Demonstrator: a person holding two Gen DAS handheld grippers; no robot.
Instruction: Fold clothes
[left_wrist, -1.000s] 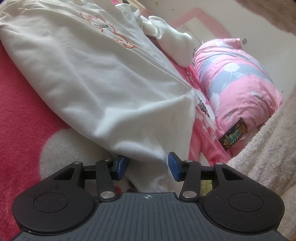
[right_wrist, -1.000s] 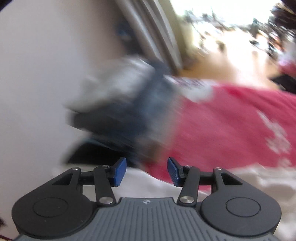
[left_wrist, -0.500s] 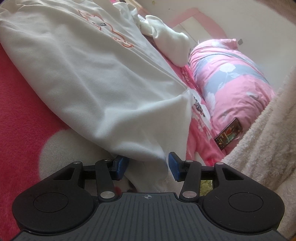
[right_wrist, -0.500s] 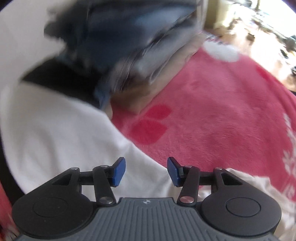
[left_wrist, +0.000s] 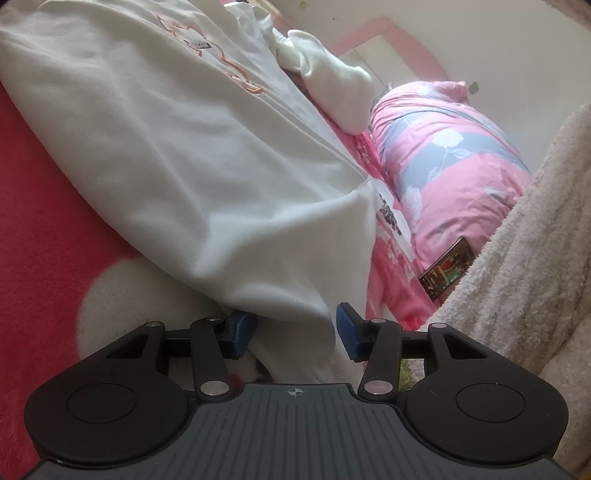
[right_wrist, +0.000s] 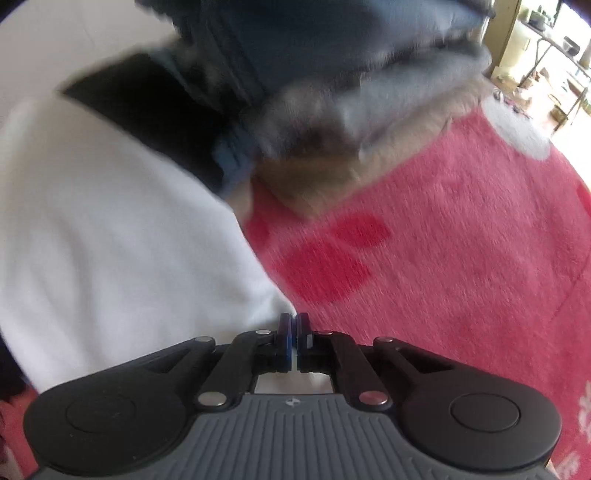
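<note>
A white sweatshirt (left_wrist: 192, 155) with an orange outline print lies spread on the red blanket (left_wrist: 33, 221). Its near corner hangs in a fold between the blue fingers of my left gripper (left_wrist: 294, 331), which stands open around it. In the right wrist view the same white sweatshirt (right_wrist: 110, 240) fills the left side. There my right gripper (right_wrist: 293, 328) is shut at the garment's edge, with a thin sliver of white cloth showing between its pads. The red blanket (right_wrist: 461, 240) spreads to the right.
A blurred stack of folded blue, grey and tan clothes (right_wrist: 351, 103) sits just beyond the sweatshirt, beside a black item (right_wrist: 147, 110). A pink floral duvet (left_wrist: 443, 166), a phone (left_wrist: 447, 269), a white bundle (left_wrist: 332, 85) and fluffy cream fabric (left_wrist: 535, 258) are at right.
My right gripper swung down to the sweatshirt's edge and went from open to shut on it. The left gripper stayed open around the fold and barely shifted.
</note>
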